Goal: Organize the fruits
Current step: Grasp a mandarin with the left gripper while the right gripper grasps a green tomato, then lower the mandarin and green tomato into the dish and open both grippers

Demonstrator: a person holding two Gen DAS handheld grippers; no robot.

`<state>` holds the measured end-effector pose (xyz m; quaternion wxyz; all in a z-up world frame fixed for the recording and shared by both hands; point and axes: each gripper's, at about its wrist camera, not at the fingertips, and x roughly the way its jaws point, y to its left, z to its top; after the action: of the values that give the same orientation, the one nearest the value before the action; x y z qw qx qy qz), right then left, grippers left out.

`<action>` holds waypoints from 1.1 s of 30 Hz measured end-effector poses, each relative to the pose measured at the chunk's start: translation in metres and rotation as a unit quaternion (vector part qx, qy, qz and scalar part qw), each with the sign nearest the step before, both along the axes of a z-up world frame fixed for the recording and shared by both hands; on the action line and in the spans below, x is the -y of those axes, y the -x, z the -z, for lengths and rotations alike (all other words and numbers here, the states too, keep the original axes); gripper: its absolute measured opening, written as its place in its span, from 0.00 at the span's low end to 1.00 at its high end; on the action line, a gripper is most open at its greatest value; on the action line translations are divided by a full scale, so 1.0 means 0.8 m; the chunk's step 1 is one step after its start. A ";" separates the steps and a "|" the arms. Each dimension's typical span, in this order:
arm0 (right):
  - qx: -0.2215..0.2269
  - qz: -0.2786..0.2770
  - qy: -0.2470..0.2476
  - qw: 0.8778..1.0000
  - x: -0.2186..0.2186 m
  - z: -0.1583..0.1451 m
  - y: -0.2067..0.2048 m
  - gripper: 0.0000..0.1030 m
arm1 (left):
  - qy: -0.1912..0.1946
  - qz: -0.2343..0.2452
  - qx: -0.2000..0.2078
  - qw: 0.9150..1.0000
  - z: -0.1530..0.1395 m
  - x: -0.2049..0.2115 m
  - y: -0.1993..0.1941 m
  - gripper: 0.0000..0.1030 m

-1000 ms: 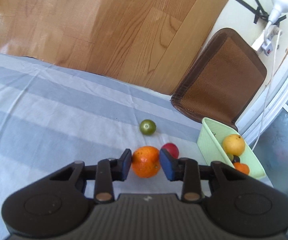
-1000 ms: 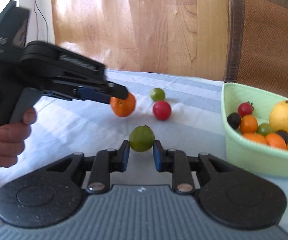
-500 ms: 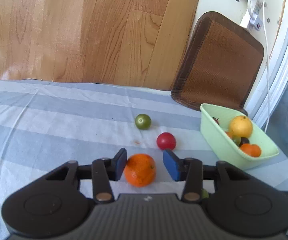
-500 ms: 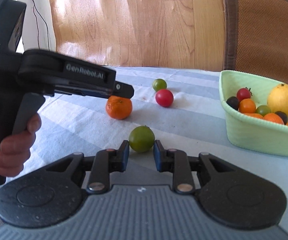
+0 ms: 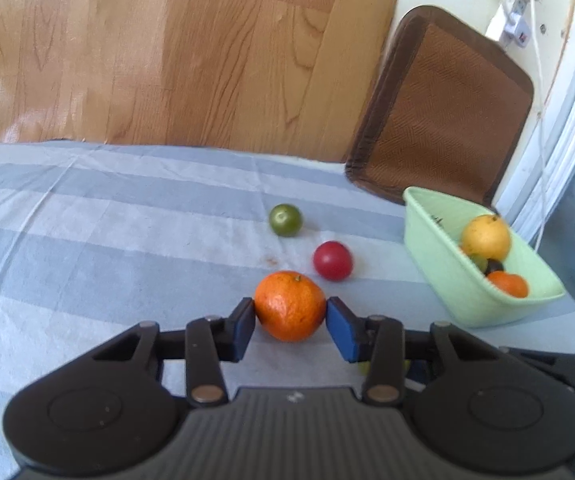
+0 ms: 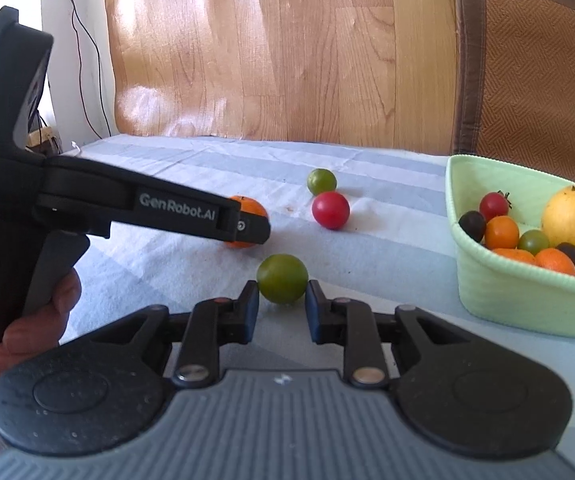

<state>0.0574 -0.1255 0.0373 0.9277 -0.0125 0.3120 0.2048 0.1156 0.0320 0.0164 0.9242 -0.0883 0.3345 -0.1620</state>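
An orange (image 5: pixel 290 306) sits on the striped cloth between the pads of my left gripper (image 5: pixel 290 325); the pads touch or nearly touch its sides. In the right wrist view the orange (image 6: pixel 252 208) is half hidden behind the left gripper. A green lime (image 6: pixel 282 279) lies on the cloth between the fingertips of my right gripper (image 6: pixel 281 309), with small gaps on both sides. A red tomato (image 5: pixel 332 261) and a small green fruit (image 5: pixel 285 220) lie beyond. A light green basket (image 6: pixel 499 284) holds several fruits at the right.
A brown woven chair back (image 5: pixel 443 120) stands behind the basket (image 5: pixel 459 284). The table edge runs along the far side, with wooden floor beyond. A hand (image 6: pixel 35 320) holds the left gripper's handle at the left of the right wrist view.
The left gripper's fingers have come in around the orange, which now sits at their tips. The right gripper has opened slightly around the lime, which rests on the cloth.
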 end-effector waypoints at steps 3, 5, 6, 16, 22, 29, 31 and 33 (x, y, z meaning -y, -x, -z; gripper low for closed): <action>0.023 0.008 -0.016 1.000 0.014 -0.016 0.007 0.26 | 0.018 0.024 0.014 0.999 -0.023 0.011 0.007 0.38; 0.047 0.023 -0.033 0.998 0.034 -0.033 0.014 0.27 | 0.027 0.042 0.030 0.998 -0.042 0.026 0.008 0.38; 0.062 0.034 -0.038 0.997 0.046 -0.042 0.018 0.27 | 0.031 0.053 0.037 0.997 -0.052 0.036 0.008 0.38; 0.086 0.177 -0.025 0.980 0.164 -0.039 0.003 0.27 | -0.001 0.130 0.033 0.991 -0.057 0.173 -0.033 0.38; 0.066 0.193 -0.023 0.979 0.177 -0.020 -0.021 0.28 | -0.049 0.123 0.023 0.991 -0.036 0.214 -0.054 0.39; 0.089 0.208 -0.016 0.974 0.181 -0.022 -0.016 0.49 | -0.069 0.103 0.038 0.992 -0.035 0.214 -0.054 0.48; 0.093 0.215 -0.027 0.972 0.186 -0.022 -0.017 0.49 | -0.073 0.096 0.048 0.991 -0.041 0.211 -0.050 0.48; 0.104 0.223 -0.031 0.969 0.188 -0.023 -0.013 0.49 | -0.076 0.087 0.060 0.991 -0.048 0.203 -0.045 0.49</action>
<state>0.0678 -0.2760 0.0560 0.9773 0.0646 0.2018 -0.0001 0.1517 -0.1303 0.0547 0.9288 0.0218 0.2967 -0.2211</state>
